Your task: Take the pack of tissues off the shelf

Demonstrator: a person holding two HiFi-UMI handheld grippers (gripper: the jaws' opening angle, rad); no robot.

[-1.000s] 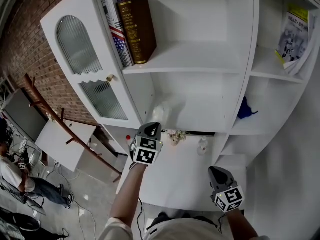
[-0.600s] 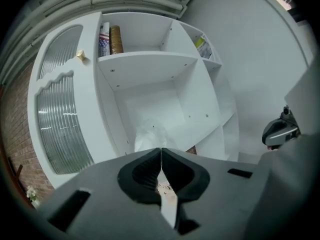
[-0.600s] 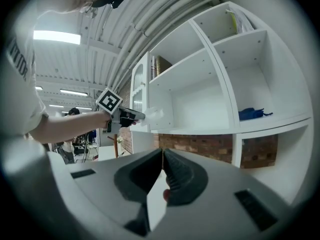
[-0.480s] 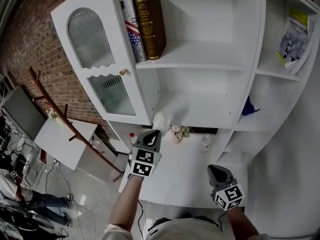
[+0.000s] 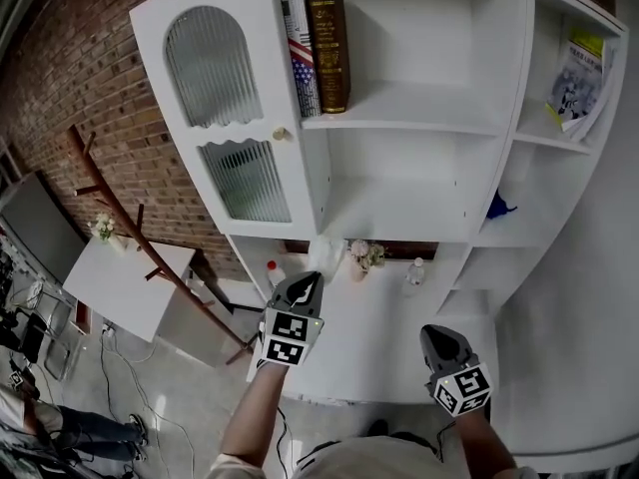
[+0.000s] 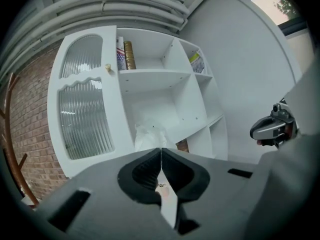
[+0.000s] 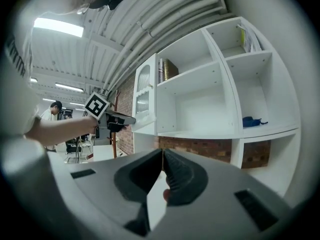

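as the left gripper [image 5: 304,281] and right gripper [image 5: 436,333] are backing away, fingers shut on nothing, the pack of tissues [image 5: 324,253] is sitting at the back edge of the desk [image 5: 371,329], seemingly off the shelf [image 5: 399,230] already.

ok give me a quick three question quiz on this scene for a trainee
1. True or false: the right tongs are closed with nothing between them.
2. What do the left tongs pinch? A) a mug B) the pack of tissues C) a sponge
3. Fill in: in the head view, the blue thing lies in the shelf's ____ column (left or right).

Key: 1 true; 2 B; 3 right
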